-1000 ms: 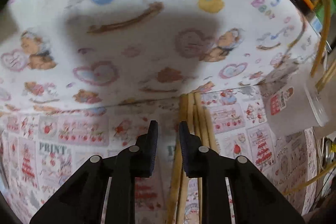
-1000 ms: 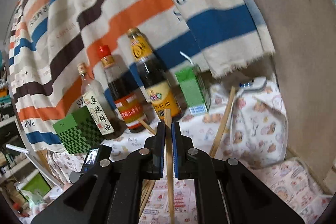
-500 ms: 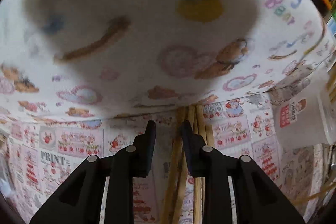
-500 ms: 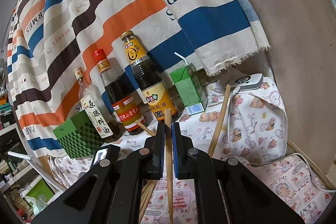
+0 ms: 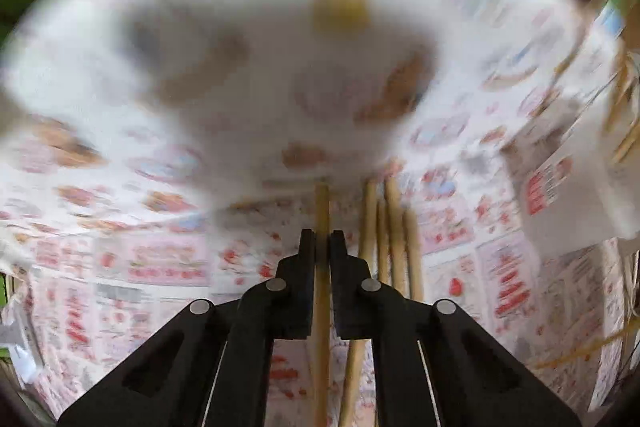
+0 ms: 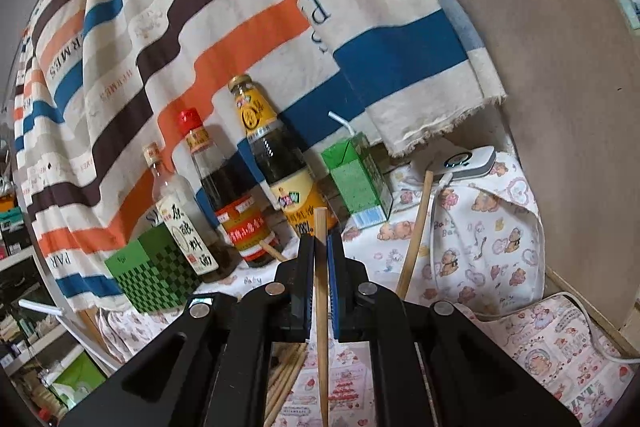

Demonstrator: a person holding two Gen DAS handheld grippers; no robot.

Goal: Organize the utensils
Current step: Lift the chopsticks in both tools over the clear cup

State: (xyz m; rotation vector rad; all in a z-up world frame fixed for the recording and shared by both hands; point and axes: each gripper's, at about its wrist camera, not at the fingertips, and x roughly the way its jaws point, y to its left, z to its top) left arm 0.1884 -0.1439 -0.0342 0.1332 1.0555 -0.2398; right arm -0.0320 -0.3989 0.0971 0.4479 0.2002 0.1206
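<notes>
Between each gripper's (image 5: 322, 241) (image 6: 321, 243) pads, apparently, a chopstick (image 5: 321, 211) (image 6: 320, 227).

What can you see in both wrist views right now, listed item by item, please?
Held chopsticks: two, tan, one in each gripper.
Loose chopsticks: about four, tan, on the cloth right of the left gripper.
Leaning chopstick: one, tan, right of the carton.
Bottles: three, along the striped cloth.
Carton: one, green, with straw.
Checked box: one, green, far left.
Printed cloth: pink and white, underneath.
Left gripper: black, just closing on a chopstick.
Right gripper: black, shut on a chopstick.
</notes>
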